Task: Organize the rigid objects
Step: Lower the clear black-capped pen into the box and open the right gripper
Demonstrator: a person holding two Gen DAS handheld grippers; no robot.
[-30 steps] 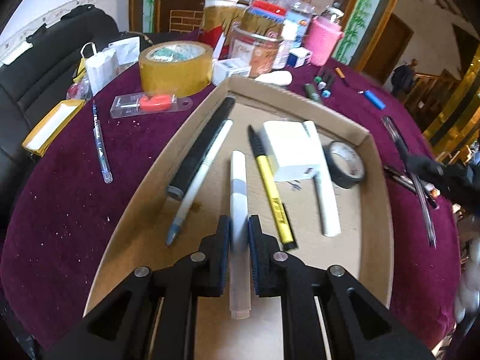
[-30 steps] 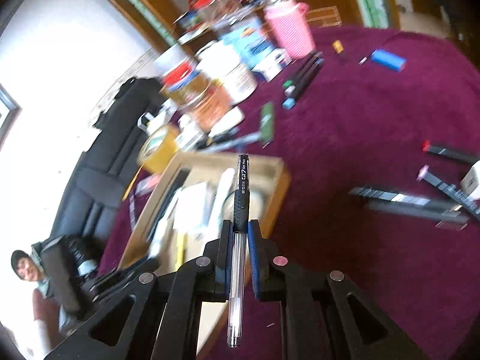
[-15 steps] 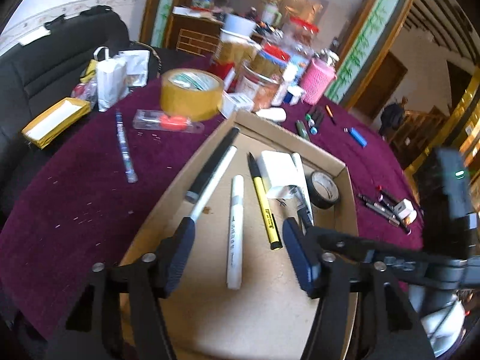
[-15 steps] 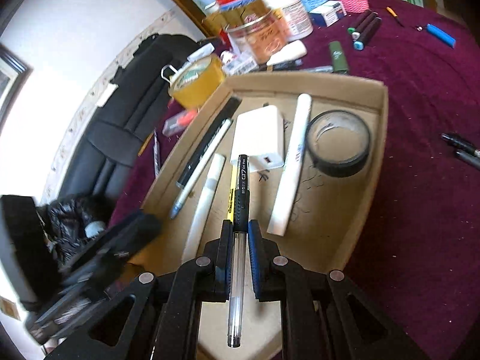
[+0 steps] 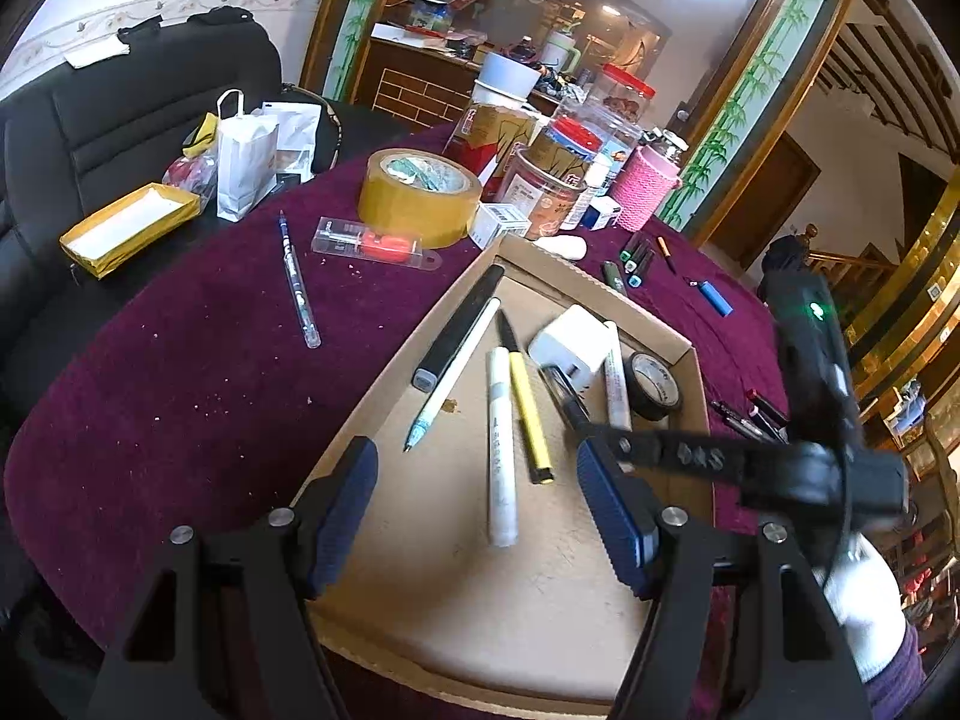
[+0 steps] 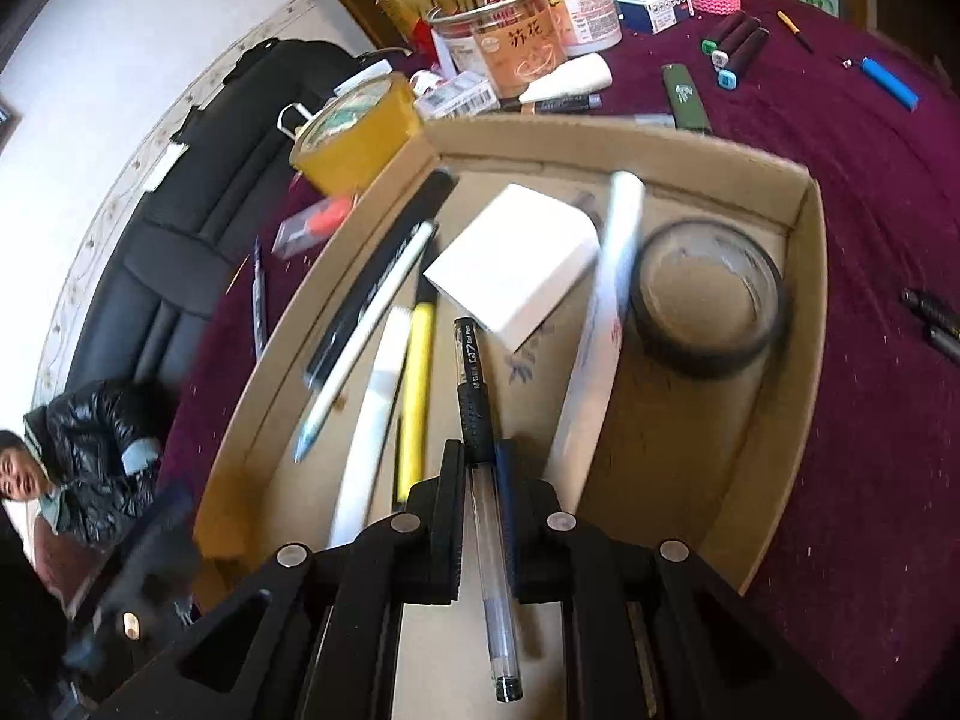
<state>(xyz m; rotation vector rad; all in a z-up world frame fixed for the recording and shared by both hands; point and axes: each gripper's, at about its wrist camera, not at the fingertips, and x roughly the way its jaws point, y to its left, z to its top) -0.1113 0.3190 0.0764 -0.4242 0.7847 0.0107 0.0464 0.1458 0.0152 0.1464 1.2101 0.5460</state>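
One cardboard tray (image 5: 684, 343) on purple cloth, holding white adapter block (image 6: 513, 261), black tape roll (image 6: 708, 300), white marker (image 5: 501, 450), yellow pen (image 5: 529, 414), left gripper (image 5: 477, 498) spread wide above tray, empty, right gripper (image 6: 480, 468) clamped on black gel pen (image 6: 474, 396) over tray

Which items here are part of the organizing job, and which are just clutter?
In play: cardboard box, gel pen clamped in right hand-held gripper, white marker below the open left hand-held gripper.

Lying about: tape roll, pink cup, jars, paper bag.
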